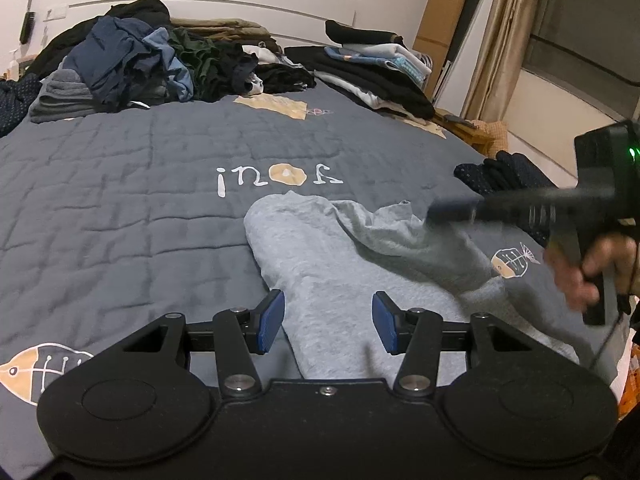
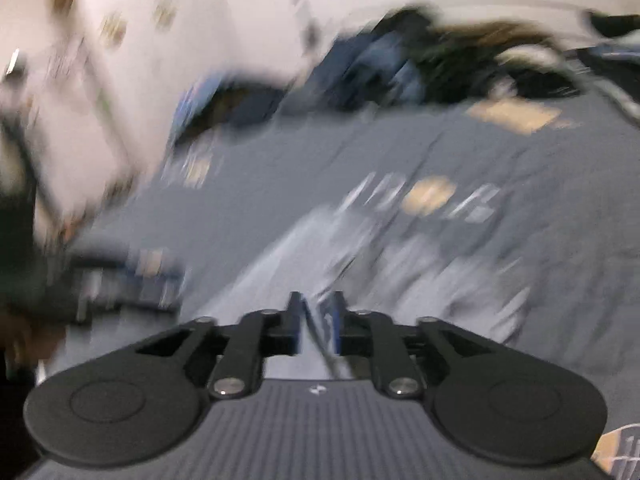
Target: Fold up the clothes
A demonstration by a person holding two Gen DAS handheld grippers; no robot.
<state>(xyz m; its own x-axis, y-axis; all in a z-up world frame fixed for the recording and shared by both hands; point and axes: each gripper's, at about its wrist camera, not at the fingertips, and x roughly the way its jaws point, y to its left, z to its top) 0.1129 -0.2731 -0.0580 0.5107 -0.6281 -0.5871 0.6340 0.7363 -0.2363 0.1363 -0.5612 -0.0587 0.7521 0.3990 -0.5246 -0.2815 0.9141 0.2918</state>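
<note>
We work over a bed covered by a grey quilt (image 1: 132, 184) with fish patches and white lettering. Against the white headboard (image 1: 224, 4) sits a jumbled heap of dark clothes (image 1: 132, 60); folded stacks (image 1: 372, 64) line the far right edge, beside a curtained window (image 1: 576, 40). The middle and left of the quilt lie open. The light grey garment (image 1: 320, 264) lies rumpled near the front edge. Our left gripper (image 1: 328, 322) hangs over it, jaws parted, pads clear of the cloth. Our right gripper (image 2: 316, 320) is blurred; a fold of grey cloth sits between its narrowly parted jaws, but we cannot tell whether the pads pinch it.
</note>
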